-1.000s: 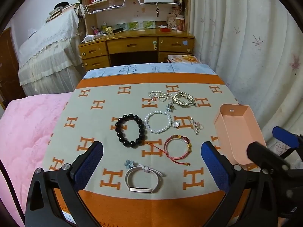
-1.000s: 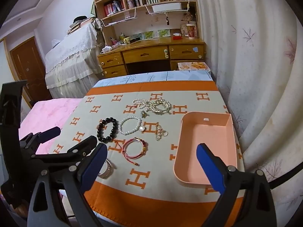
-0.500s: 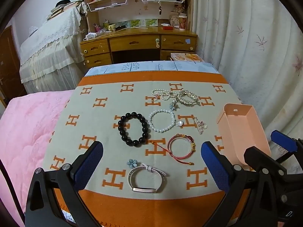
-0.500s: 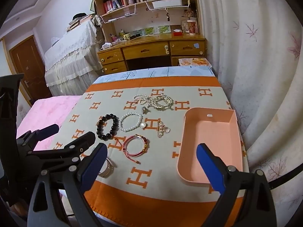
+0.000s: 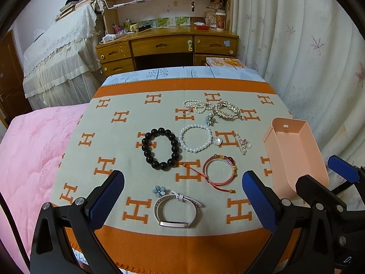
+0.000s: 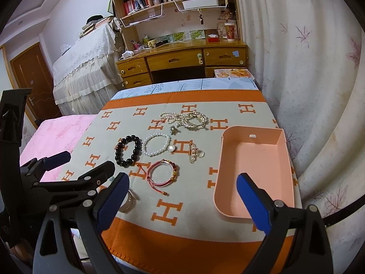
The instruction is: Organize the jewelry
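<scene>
On orange-bordered blanket (image 5: pixel 127 137): four bracelets, one pink tray (image 6: pixel 257 166).

Jewelry clusters mid-blanket (image 5: pixel 109 141): black bead bracelet (image 5: pixel 161 148), pearl bracelet (image 5: pixel 195 138) and red cord bracelet (image 5: pixel 219 170) lie close together, with narrow gaps between them. The wide left strip of blanket is bare and passable. The pink tray (image 6: pixel 255 171) blocks the right edge, its interior empty. A white band (image 5: pixel 177 210) lies nearest, bare cloth on both sides
</scene>
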Demonstrator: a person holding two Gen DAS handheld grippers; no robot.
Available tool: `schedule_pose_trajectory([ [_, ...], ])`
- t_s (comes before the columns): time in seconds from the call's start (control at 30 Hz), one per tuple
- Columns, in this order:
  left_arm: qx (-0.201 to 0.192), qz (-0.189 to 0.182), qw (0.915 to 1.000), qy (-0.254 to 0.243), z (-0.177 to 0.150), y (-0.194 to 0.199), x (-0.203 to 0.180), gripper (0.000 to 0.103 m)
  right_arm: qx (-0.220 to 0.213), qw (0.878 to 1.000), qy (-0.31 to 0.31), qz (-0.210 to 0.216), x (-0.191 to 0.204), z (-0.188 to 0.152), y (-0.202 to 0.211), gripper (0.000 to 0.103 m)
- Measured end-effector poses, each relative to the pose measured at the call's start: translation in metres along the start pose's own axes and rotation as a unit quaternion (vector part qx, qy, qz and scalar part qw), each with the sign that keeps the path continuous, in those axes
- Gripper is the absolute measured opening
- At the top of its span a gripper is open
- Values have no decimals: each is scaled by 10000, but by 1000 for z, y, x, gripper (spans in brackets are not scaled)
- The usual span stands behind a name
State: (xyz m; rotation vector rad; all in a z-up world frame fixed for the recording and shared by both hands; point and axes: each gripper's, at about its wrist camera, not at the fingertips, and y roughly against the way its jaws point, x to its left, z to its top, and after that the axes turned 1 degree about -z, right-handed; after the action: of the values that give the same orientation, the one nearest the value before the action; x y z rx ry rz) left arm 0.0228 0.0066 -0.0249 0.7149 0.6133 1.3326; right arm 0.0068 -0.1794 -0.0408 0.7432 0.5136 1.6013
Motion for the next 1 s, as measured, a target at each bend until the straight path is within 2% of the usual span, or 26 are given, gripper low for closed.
schedule_pose_trajectory([
  [1.0,162,-80,9998,86,-7,-2,4,102,-10,10000,5,-15,0,-12,-2,96],
])
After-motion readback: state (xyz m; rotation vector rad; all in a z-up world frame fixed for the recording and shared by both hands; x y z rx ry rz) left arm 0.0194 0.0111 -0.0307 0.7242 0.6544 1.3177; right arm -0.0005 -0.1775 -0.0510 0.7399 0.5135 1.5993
